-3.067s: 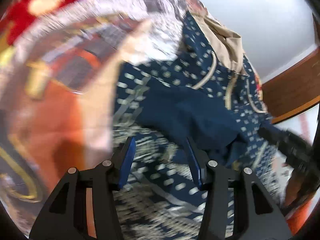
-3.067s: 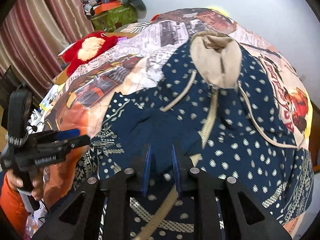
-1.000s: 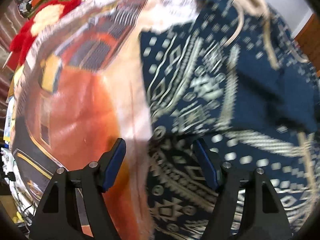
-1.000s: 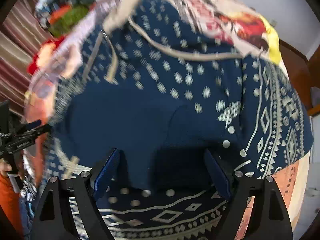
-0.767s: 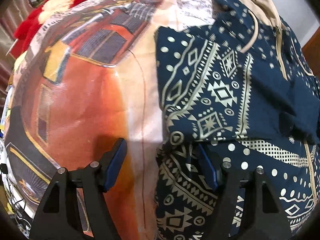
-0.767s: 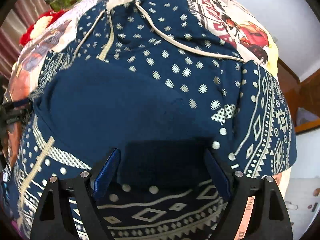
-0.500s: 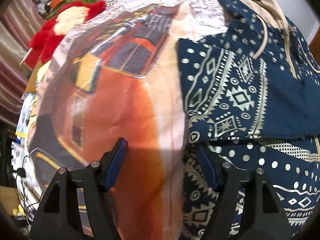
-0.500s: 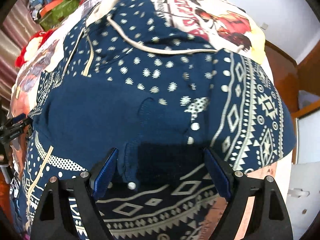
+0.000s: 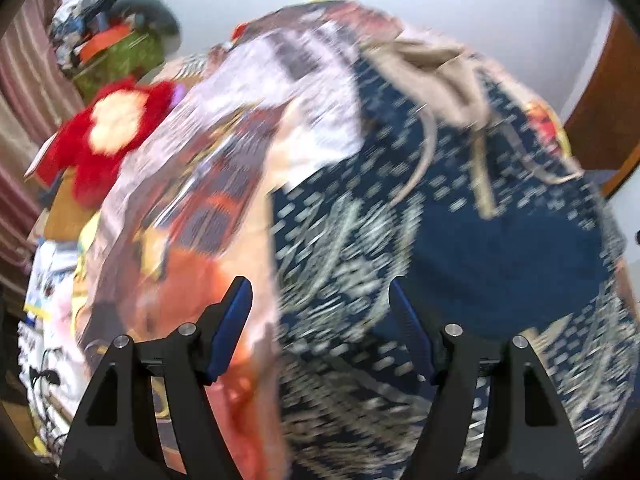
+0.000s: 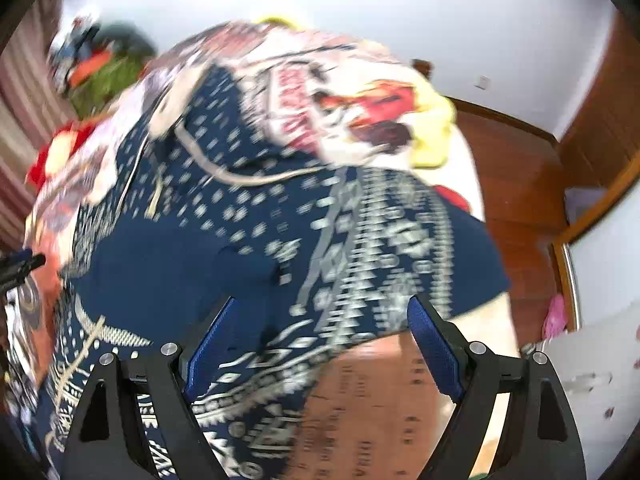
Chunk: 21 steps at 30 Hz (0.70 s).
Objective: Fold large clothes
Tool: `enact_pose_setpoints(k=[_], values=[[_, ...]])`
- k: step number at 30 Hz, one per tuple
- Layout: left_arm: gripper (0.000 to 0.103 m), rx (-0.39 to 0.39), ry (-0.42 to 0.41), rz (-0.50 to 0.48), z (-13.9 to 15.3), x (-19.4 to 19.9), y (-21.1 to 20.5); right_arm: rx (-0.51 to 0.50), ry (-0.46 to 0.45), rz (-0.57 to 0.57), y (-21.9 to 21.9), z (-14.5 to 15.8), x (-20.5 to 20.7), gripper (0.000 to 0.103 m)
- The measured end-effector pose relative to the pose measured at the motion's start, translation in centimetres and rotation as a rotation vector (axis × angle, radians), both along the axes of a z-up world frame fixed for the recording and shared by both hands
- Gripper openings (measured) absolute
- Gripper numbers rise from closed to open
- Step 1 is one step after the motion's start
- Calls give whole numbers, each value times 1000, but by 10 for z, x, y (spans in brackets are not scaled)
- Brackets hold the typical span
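A navy hoodie [image 9: 460, 240] with cream dots and patterned bands lies flat on a printed bedspread [image 9: 192, 208], its beige hood [image 9: 432, 68] at the far end. Both sleeves are folded in over the chest. My left gripper [image 9: 320, 320] hangs open above the hoodie's left edge, with nothing between its blue pads. In the right wrist view the hoodie [image 10: 240, 248] fills the middle. My right gripper [image 10: 320, 344] is open and empty above its right hem, where the bedspread [image 10: 372, 400] shows. Both views are blurred.
A red plush toy [image 9: 104, 136] and a green box of clutter [image 9: 120, 52] sit at the bed's far left by a striped curtain [image 9: 20, 92]. Wooden floor [image 10: 516, 200] and a wooden frame [image 10: 600, 152] lie to the right. The left gripper's tip [image 10: 18, 264] shows at the left edge.
Both grippers have risen and tilted up from the hoodie, so more of the bed, wall and room shows. The right gripper has shifted toward the hoodie's right side. Both stay open.
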State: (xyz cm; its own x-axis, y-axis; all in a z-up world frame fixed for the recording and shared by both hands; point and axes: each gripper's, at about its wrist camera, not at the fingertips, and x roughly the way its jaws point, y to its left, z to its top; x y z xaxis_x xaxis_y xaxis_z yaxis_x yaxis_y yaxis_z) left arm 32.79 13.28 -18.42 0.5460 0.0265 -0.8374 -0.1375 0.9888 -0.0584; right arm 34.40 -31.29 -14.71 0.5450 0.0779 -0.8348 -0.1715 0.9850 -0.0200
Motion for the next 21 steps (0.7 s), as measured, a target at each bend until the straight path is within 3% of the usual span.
enact_pose_setpoints(k=[6,11,16,21], values=[[70,-99,-34,-101,22,36,-52,191,10,-200,-85,6,11,85],[70,-117,5,-156,7,64,-90,381,125,-355,-144,-26,28,85],[70,-161,90,-197,-21,86,-121,495,195,-404,-164,-59,46,85],[70,-147,143,-234,-45,97,-144,552,188,-421,-167,-76,68,85]])
